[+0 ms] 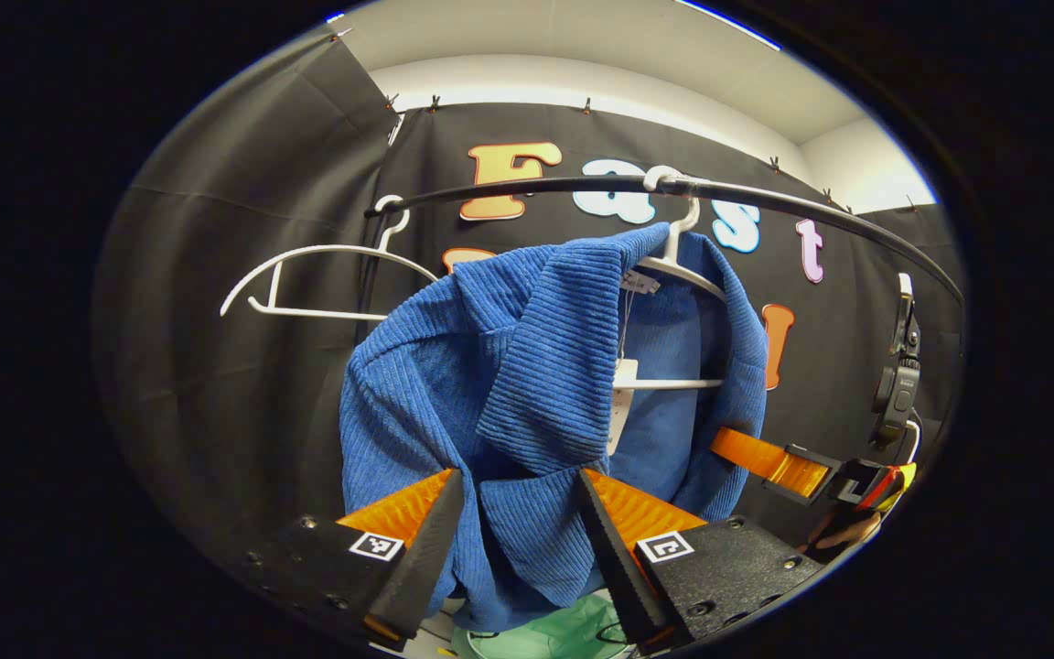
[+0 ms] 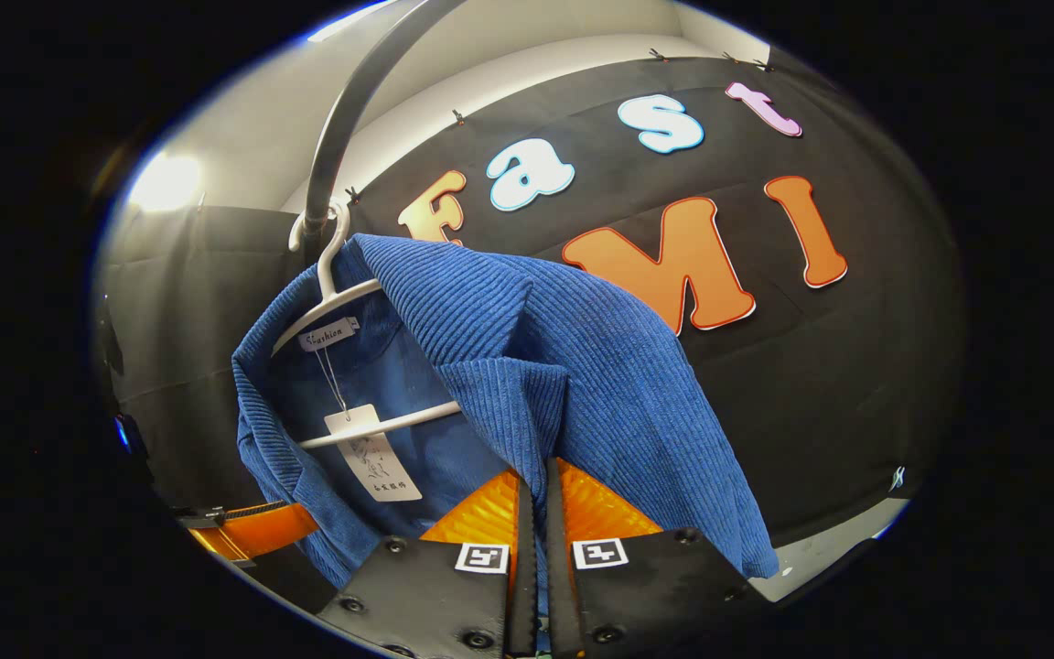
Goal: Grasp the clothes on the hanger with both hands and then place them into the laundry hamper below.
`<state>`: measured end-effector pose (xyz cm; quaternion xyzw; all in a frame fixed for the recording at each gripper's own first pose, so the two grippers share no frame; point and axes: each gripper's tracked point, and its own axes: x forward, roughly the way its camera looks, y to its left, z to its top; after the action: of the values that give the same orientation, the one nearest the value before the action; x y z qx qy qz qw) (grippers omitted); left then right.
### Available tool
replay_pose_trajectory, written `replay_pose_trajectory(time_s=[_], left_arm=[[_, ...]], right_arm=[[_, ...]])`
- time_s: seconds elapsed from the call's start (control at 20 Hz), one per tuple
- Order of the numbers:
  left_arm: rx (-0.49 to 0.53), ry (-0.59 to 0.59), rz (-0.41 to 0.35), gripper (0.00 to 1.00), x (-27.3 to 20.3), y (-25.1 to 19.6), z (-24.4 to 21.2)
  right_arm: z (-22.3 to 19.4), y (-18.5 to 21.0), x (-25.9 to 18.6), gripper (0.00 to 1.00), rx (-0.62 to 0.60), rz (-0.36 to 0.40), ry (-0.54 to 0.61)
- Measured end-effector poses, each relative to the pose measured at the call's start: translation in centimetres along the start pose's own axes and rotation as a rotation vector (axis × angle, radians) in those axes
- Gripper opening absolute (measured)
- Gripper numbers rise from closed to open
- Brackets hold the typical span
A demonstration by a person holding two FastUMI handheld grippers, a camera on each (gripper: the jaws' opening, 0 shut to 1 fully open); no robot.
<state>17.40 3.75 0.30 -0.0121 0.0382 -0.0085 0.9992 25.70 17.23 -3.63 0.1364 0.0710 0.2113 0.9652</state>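
A blue ribbed garment (image 1: pixel 536 366) hangs on a white hanger (image 1: pixel 684 265) from a dark rail (image 1: pixel 765 194). My left gripper (image 1: pixel 520 476) is open, its fingers straddling a hanging fold of the cloth on the garment's left front. In the right gripper view the same garment (image 2: pixel 582 348) drapes over its hanger (image 2: pixel 335 291), and my right gripper (image 2: pixel 537 476) is shut on the front edge of the cloth. The right gripper (image 1: pixel 769 462) also shows at the garment's right side in the left gripper view. A pale green hamper (image 1: pixel 545 636) lies below.
An empty white hanger (image 1: pixel 326 275) hangs on the rail to the left of the garment. A paper tag (image 2: pixel 376 458) dangles inside the garment. A dark device (image 1: pixel 898 375) is mounted at the rail's right end. The other gripper (image 2: pixel 252 531) shows low left in the right gripper view.
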Motion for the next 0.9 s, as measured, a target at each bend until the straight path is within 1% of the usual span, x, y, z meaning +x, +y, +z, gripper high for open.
replay_pose_trajectory(time_s=[0.1, 0.15, 0.2, 0.25, 0.3, 0.35, 0.4, 0.45, 0.5, 0.55, 0.7, 0.85, 0.9], left_arm=[[-0.020, -0.006, -0.012, 0.79, -0.7, -0.6, 0.4], [-0.032, -0.015, -0.024, 0.86, -0.8, -1.0, 0.7], [-0.036, -0.027, -0.035, 0.92, -1.3, -1.4, 1.1], [-0.031, -0.037, -0.041, 0.90, -1.3, -1.7, 1.3], [-0.017, -0.035, -0.039, 0.94, -0.9, -1.7, 1.2], [-0.003, -0.023, -0.028, 0.94, -0.4, -1.5, 0.8], [0.003, -0.017, -0.020, 0.92, 0.2, -1.4, 0.6], [0.008, -0.009, -0.010, 0.90, 0.7, -1.3, 0.2], [0.017, -0.008, -0.002, 0.87, 1.0, -1.1, 0.1], [0.027, -0.013, 0.005, 0.87, 1.3, -0.9, 0.1], [0.042, -0.044, 0.039, 0.55, 1.8, 0.1, 0.4], [0.022, -0.041, 0.033, 0.23, 1.8, 0.3, 0.7], [0.018, -0.025, 0.015, 0.11, 1.7, 0.2, 0.5]], right_arm=[[0.2, -0.4, 0.1, 0.12, -0.006, -0.001, -0.002], [0.2, -0.5, 0.1, 0.12, -0.007, 0.001, -0.002], [0.5, -0.7, 0.2, 0.01, -0.006, 0.000, -0.004], [0.5, -0.8, 0.3, 0.12, -0.005, 0.001, -0.005], [0.6, -0.9, 0.5, 0.12, -0.004, 0.002, -0.007], [0.7, -0.9, 0.6, 0.12, -0.003, 0.004, -0.007], [0.8, -0.8, 0.5, 0.12, -0.004, 0.006, -0.008], [0.9, -0.9, 0.3, 0.01, -0.004, 0.008, -0.009], [1.1, -0.8, 0.1, 0.12, -0.003, 0.013, -0.012], [1.2, -0.7, 0.0, 0.12, 0.000, 0.022, -0.016], [2.2, -0.6, -0.5, 0.12, 0.023, 0.060, -0.035], [3.2, -0.8, -0.6, 0.12, 0.058, 0.091, -0.045], [3.5, -0.7, -0.7, 0.12, 0.069, 0.108, -0.041]])
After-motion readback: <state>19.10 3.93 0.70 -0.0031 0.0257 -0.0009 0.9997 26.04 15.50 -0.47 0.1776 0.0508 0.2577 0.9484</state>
